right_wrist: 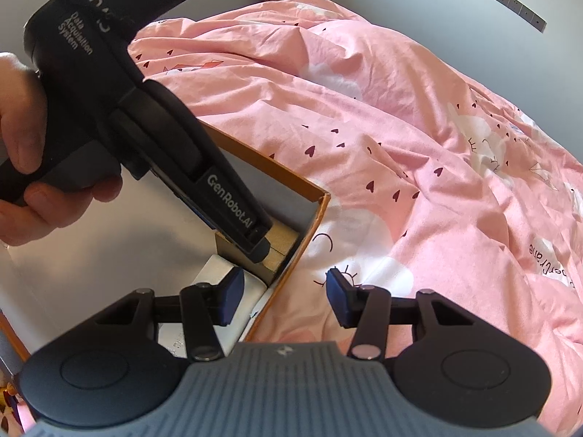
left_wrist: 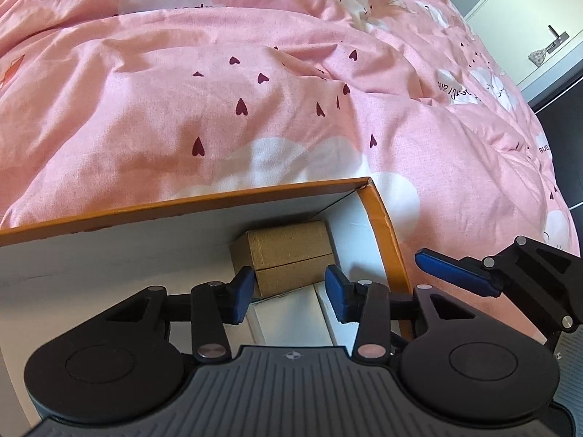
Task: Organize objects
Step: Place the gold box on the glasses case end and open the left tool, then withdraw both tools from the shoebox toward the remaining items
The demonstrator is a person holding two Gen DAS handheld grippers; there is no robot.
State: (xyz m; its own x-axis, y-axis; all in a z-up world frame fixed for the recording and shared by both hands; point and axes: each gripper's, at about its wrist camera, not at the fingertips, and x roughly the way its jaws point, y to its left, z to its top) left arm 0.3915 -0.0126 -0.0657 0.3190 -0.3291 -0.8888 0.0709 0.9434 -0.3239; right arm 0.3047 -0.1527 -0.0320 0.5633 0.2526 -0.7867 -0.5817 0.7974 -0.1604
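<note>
One small brown cardboard box (left_wrist: 291, 262) sat in the far right corner of the orange-rimmed box (left_wrist: 386, 233), which lay on the pink heart-print duvet (left_wrist: 255, 102). My left gripper (left_wrist: 289, 291) reached down into that corner with its blue pads on either side of the brown box; whether they pressed on it I could not tell. At least one white box (left_wrist: 288, 322) lay just beside it (partly hidden under my fingers). My right gripper (right_wrist: 284, 296) hung with its jaws apart, straddling the orange box's right wall, nothing between its pads. My left hand (right_wrist: 25, 167) held the left gripper's handle.
</note>
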